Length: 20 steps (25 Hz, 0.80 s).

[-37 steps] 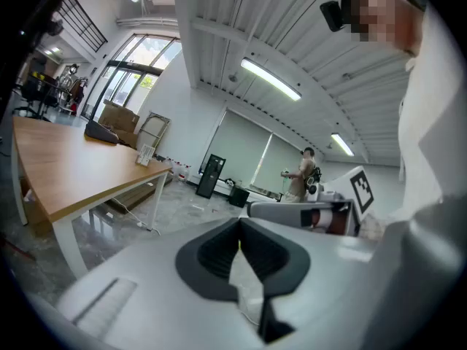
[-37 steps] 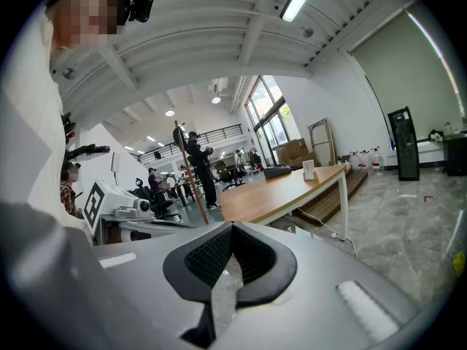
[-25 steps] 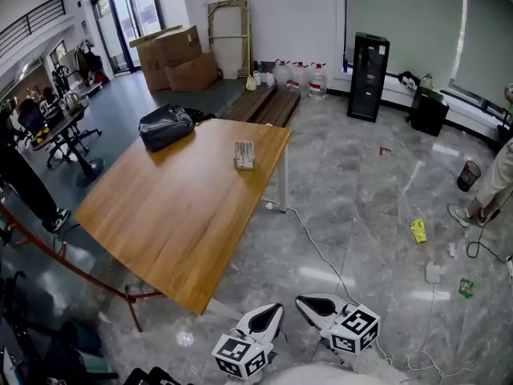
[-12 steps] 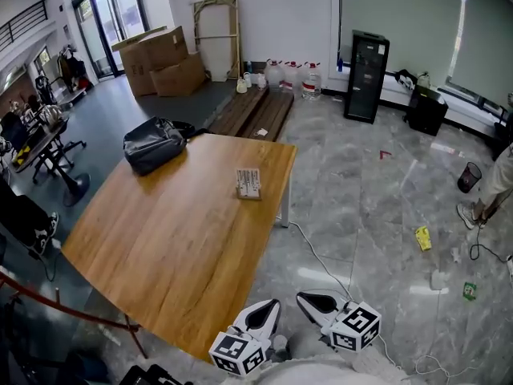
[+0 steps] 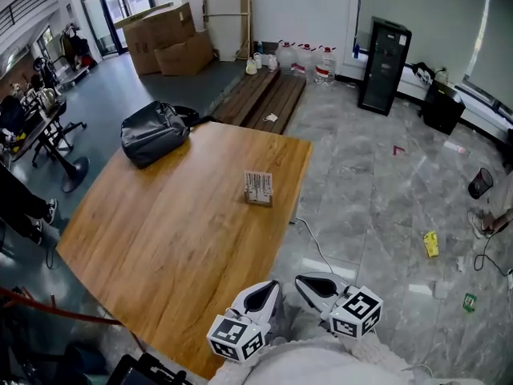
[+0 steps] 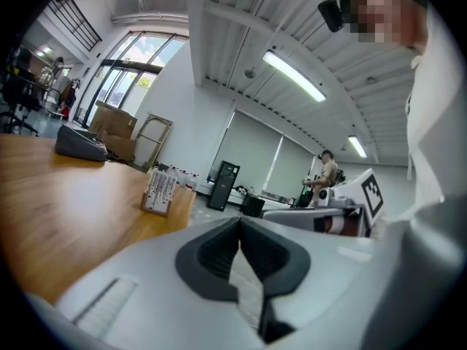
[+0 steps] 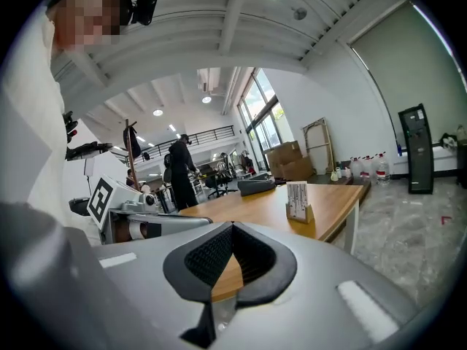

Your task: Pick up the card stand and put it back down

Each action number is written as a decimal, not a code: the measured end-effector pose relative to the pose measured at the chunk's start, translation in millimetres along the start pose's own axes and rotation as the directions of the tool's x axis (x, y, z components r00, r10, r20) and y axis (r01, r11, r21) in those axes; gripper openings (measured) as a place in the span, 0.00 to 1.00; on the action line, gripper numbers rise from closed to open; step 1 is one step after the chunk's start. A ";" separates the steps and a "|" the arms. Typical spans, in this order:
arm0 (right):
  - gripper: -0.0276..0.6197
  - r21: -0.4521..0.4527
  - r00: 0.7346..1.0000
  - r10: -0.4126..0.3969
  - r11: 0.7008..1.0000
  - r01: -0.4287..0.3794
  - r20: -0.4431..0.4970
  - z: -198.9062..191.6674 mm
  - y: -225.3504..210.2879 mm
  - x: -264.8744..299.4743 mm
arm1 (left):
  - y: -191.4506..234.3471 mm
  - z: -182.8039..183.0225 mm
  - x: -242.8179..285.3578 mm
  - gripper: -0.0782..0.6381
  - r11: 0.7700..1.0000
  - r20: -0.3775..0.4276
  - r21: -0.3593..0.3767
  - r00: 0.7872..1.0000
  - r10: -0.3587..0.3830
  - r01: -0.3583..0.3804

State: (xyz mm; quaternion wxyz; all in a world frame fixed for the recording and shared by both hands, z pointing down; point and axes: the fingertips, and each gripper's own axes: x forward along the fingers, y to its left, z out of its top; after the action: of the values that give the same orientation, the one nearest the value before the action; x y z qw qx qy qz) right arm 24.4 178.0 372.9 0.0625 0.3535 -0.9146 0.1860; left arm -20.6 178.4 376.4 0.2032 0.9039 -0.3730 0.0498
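The card stand (image 5: 258, 188), a small wooden holder with white cards, stands upright near the right edge of the wooden table (image 5: 160, 231). It also shows in the left gripper view, card stand (image 6: 160, 192), and the right gripper view, card stand (image 7: 298, 201). Both grippers hover low, off the table's near corner and well short of the stand. My left gripper (image 5: 271, 287) (image 6: 239, 224) is shut with nothing in it. Beside it, my right gripper (image 5: 301, 282) (image 7: 233, 228) is also shut and empty.
A black bag (image 5: 154, 132) lies on the table's far left corner. Cardboard boxes (image 5: 168, 40), water bottles (image 5: 304, 57) and a black cabinet (image 5: 386, 56) line the back wall. A white cable (image 5: 321, 251) runs over the marble floor. Office chairs and people are at the left.
The head view has closed in on the table and shifted, so the card stand sits lower and more to the right in the frame. Both grippers stay shut at the bottom.
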 end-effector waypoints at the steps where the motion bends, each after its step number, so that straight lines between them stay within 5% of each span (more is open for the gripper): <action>1: 0.04 -0.004 1.000 0.008 1.000 -0.008 -0.003 6.5 -10.6 7.8 | 8.1 5.6 9.5 0.12 1.000 0.002 0.000 1.000 0.009 -0.009; 10: 0.04 -0.045 0.992 0.116 0.992 -0.118 -0.045 53.7 -90.7 69.5 | 75.8 53.9 92.6 0.12 0.996 0.042 -0.030 0.995 0.086 -0.085; 20: 0.04 0.038 0.978 0.196 0.980 -0.194 -0.077 61.2 -127.7 102.0 | 106.7 57.2 119.6 0.12 0.982 0.002 -0.081 0.985 0.172 -0.171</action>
State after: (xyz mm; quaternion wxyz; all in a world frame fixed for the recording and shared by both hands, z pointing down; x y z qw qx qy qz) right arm 35.3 4.0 379.3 0.0752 0.2552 -0.9388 0.2188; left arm -12.5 8.8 388.3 0.2329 0.8596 -0.4522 0.0480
